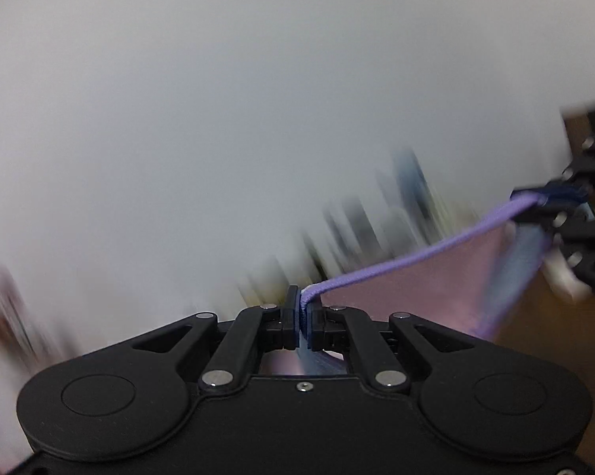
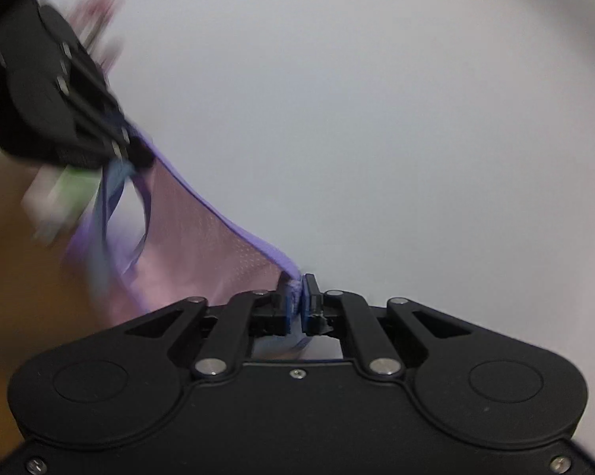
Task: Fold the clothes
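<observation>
Your left tool (image 1: 300,318) and right tool (image 2: 297,303) each clench an end of the garment's (image 1: 416,289) purple hem, holding it stretched in the air between them; next, I judge, lower it flat, keeping tension.

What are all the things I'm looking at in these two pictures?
garment: one, pink mesh with a purple band along its top edge, held up in the air and stretched between the two grippers.
wall: one, plain white, filling the background of both views.
blurred shapes along the bottom of the wall: too smeared by motion to name or count.
brown surface: one, below the garment; too blurred to say what it is.
left gripper: one, black, shut on one end of the purple band.
right gripper: one, black, shut on the other end.
</observation>
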Demonstrator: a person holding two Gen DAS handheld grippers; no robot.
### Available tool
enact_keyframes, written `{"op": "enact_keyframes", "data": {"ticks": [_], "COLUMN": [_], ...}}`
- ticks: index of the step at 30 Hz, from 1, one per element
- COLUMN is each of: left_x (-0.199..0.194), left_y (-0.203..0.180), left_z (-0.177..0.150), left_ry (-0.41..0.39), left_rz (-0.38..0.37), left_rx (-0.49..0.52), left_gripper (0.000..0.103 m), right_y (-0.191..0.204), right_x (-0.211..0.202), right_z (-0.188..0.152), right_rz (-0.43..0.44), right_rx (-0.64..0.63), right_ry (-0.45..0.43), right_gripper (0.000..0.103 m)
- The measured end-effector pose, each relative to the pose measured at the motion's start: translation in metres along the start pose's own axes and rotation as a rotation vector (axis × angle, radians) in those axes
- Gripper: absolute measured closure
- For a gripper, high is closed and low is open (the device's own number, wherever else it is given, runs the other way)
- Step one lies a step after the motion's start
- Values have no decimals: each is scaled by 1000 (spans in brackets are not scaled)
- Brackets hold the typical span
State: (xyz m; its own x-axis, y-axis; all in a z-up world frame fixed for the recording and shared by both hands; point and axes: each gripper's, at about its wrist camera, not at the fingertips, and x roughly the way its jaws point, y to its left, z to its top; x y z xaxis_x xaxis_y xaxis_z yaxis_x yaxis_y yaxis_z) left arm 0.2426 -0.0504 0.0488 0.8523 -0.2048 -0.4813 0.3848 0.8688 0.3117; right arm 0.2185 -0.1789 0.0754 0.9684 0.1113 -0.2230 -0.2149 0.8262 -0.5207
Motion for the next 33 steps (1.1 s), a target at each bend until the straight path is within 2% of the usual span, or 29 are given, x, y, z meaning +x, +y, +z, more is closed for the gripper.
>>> {"op": "enact_keyframes", "data": {"ticks": [1, 3, 4, 5, 6, 7, 8, 10, 12, 16, 19, 21, 23, 24, 25, 28, 29, 31, 33], "left_x": [2, -1, -5, -9, -16, -17, -19, -16, -7, 19, 52, 74, 85, 89, 92, 98, 99, 99, 99], "left_y": [-11, -30, -25, -17, 0, 18, 36, 44, 48, 57, 53, 54, 56, 59, 60, 64, 65, 70, 77], "left_z": [-22, -57, -63, -69, -69, -65, -61, -54, -47, -40, -43, -44, -44, -45, -45, -49, -51, -54, -59], "left_ry": [37, 81, 86, 99, 104, 98, 90, 69, 72, 109, 166, 192, 195, 201, 206, 213, 215, 211, 212], "left_rz": [-17, -46, -58, -107, -148, -160, -169, -98, -37, 0, 75, 92, 67, 54, 46, 29, 23, 62, 95], "left_rx": [10, 13, -6, -92, -177, -224, -267, -251, -232, -260, -272, -294, -342, -361, -368, -380, -384, -415, -469], "left_gripper": [94, 90, 89, 88, 82, 71, 65, 37, 34, 34, 34, 36, 47, 57, 73, 96, 98, 99, 100], "right_y": [7, 10, 10, 11, 13, 20, 29, 29, 26, 6, 9, 7, 2, -1, -1, -6, -7, -9, -13], "right_x": [4, -1, -9, -17, -24, -35, -39, -31, -23, 12, 38, 53, 79, 87, 95, 104, 105, 103, 101], "right_z": [-20, -55, -68, -75, -77, -82, -85, -78, -67, -66, -70, -72, -76, -79, -82, -88, -89, -94, -98], "right_rz": [76, 215, 254, 277, 274, 256, 251, 239, 235, 279, 311, 298, 284, 292, 297, 316, 319, 300, 277], "right_rx": [19, 114, 151, 160, 145, 110, 92, 78, 90, 149, 206, 228, 271, 293, 316, 378, 389, 407, 435], "right_ry": [85, 202, 231, 247, 239, 217, 213, 202, 207, 260, 294, 312, 349, 365, 385, 389, 389, 389, 389], "right_gripper": [83, 70, 53, 33, 28, 27, 27, 27, 27, 27, 28, 34, 51, 54, 56, 66, 76, 95, 99]}}
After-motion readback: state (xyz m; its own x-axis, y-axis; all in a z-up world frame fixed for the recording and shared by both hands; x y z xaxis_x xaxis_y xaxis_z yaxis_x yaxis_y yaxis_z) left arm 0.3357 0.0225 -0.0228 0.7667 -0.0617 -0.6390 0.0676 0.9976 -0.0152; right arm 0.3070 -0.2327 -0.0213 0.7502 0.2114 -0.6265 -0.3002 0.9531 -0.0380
